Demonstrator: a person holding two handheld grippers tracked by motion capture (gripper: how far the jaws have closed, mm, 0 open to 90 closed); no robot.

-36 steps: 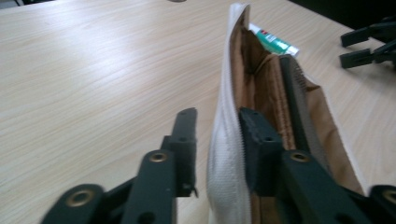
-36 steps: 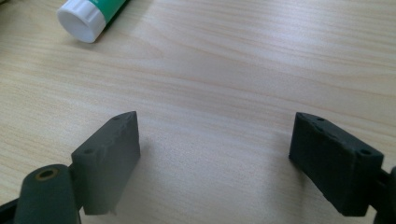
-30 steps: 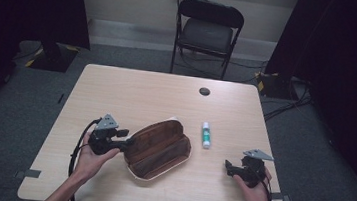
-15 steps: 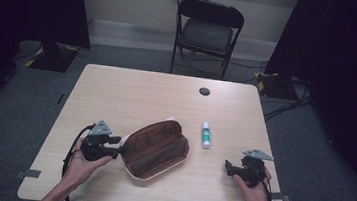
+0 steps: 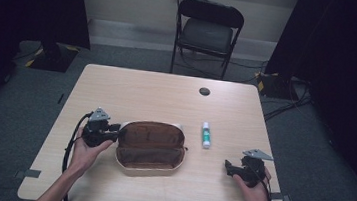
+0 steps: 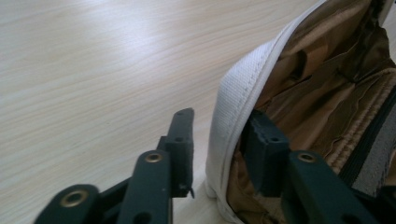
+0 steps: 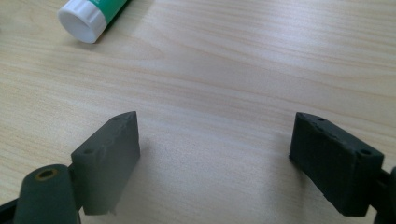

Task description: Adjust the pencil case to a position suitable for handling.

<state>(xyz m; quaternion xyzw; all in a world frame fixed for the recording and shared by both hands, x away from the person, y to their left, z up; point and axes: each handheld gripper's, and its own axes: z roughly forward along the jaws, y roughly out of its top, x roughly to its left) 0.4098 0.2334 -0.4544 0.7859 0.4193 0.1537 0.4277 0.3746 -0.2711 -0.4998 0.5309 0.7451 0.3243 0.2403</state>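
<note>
Pencil case (image 5: 150, 149), brown inside and cream outside, lies unzipped and spread open at lower centre of the high view on the table (image 5: 132, 93), its long axis running left to right across the frame. The left tongs (image 5: 115, 135) sit at its left short end. In the left gripper view the cream zipper edge (image 6: 233, 116) stands between the two jaws, one jaw outside on the wood, the other inside against the brown lining. The jaws have just been closing on that edge, and the pads look pressed on the fabric, so I judge this a grip on the case's rim.

A glue stick (image 5: 205, 134) with a green label and white cap lies just right of the case, its long axis running up and down the frame, so at right angles to the case. It sits up and to the left of the right tongs (image 5: 228, 167), which rest at lower right on bare table with jaws wide apart and nothing between them. In the right gripper view the stick's white cap (image 7: 80, 21) shows at upper left, well ahead of the jaws. The right hand (image 5: 254, 188) is the nearer one to the stick, and the open mouth of the case lies just beyond it.

No brand or lettering can be read on the case or the stick.
</note>
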